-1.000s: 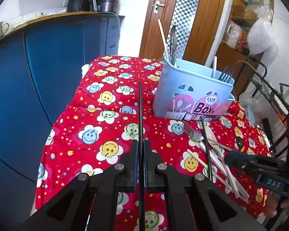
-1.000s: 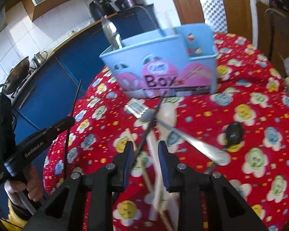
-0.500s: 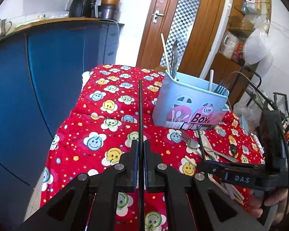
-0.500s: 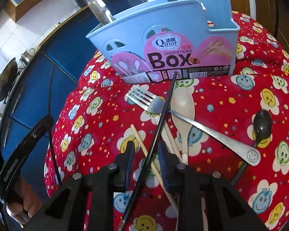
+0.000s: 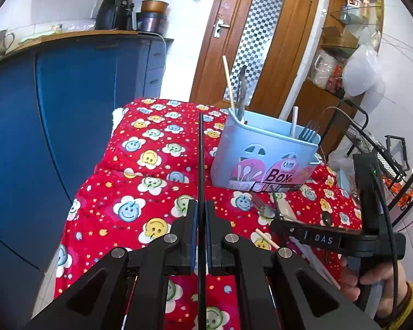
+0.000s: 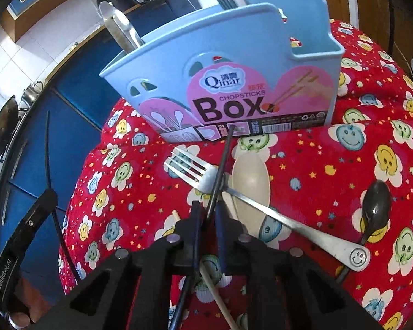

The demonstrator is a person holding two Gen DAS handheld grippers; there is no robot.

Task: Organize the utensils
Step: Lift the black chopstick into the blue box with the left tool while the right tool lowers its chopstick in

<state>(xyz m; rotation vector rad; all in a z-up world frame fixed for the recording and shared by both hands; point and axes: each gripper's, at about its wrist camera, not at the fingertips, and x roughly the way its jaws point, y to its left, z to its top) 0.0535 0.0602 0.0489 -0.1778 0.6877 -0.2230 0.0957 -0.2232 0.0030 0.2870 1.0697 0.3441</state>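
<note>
Black chopstick lying mid-frame in the right wrist view, crossing over the fork, its far tip reaching the foot of the box. Right gripper closing around its near part; the stick is sitting between the jaws, left pad looking against it, a sliver of gap showing at the right pad.

Second black chopstick running straight up the centre of the left wrist view. Left gripper pinching it tight, jaws pressed on the stick.

Blue box standing on the red cloth, upper centre, already holding a fork, a pale stick and a metal piece at its left end. Pale spoon lying under the fork's neck, just right of the chopstick. Dark spoon well apart, at the right edge. Pale chopstick poking out beneath the right gripper, bottom centre.

Blue cabinets filling the left side.
</note>
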